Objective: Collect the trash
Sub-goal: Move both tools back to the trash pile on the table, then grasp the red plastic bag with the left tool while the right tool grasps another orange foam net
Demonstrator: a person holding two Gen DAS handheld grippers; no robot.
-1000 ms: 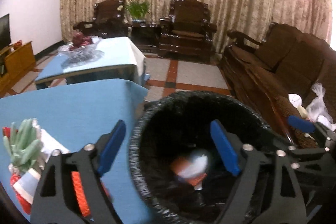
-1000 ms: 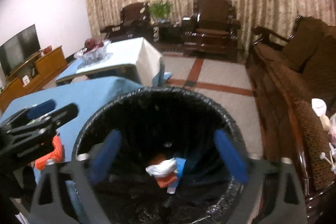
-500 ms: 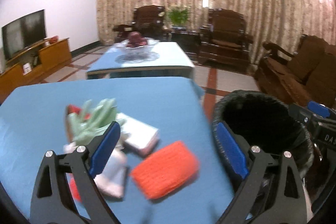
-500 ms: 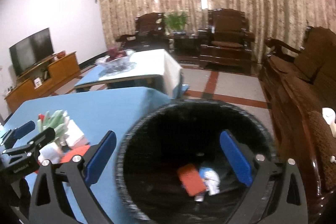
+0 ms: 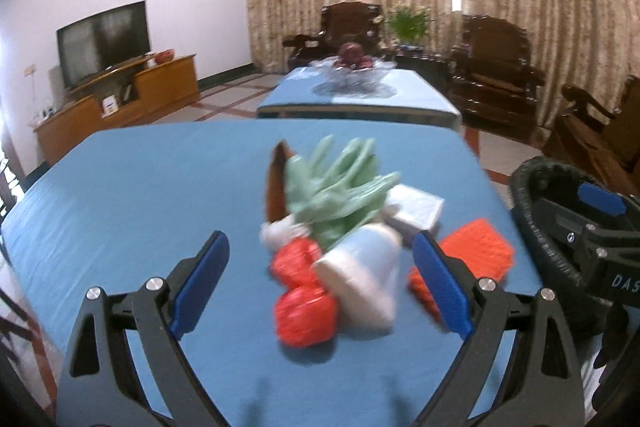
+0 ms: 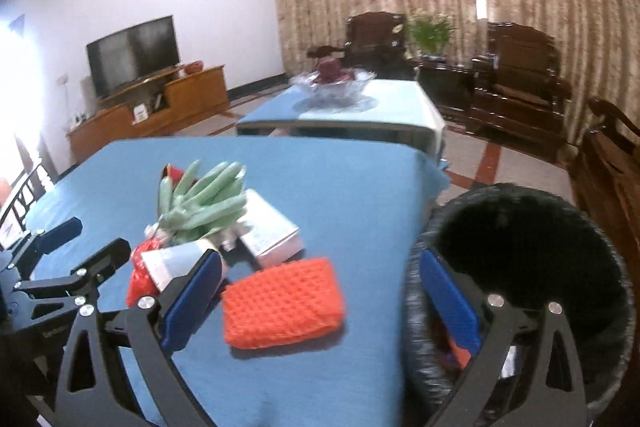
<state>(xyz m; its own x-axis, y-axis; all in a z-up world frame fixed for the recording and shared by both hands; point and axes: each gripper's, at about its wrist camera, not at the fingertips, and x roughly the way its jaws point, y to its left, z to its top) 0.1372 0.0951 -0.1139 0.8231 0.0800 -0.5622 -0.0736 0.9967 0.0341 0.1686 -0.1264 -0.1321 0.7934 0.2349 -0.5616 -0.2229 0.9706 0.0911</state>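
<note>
A heap of trash lies on the blue table [image 5: 120, 195]: green rubber gloves [image 5: 340, 187], a white paper cup [image 5: 364, 279], a red crumpled wrapper [image 5: 304, 303], a white box [image 5: 416, 207] and an orange foam net [image 5: 476, 255]. My left gripper [image 5: 320, 291] is open and empty, just in front of the cup and wrapper. In the right wrist view the orange net [image 6: 282, 301] lies between the open, empty right gripper [image 6: 322, 305] fingers; the gloves [image 6: 204, 203] and box [image 6: 268, 231] lie beyond. The black-lined trash bin [image 6: 532, 283] stands at the table's right edge.
A second blue table with a glass fruit bowl [image 6: 332, 85] stands behind. Dark wooden armchairs [image 6: 516, 83] and a sofa line the back and right. A TV [image 6: 134, 53] on a wooden cabinet is at the left wall. The bin also shows in the left wrist view [image 5: 532, 211].
Both grippers have swung left, away from over the bin and toward the trash heap on the table. Both stay open and empty.
</note>
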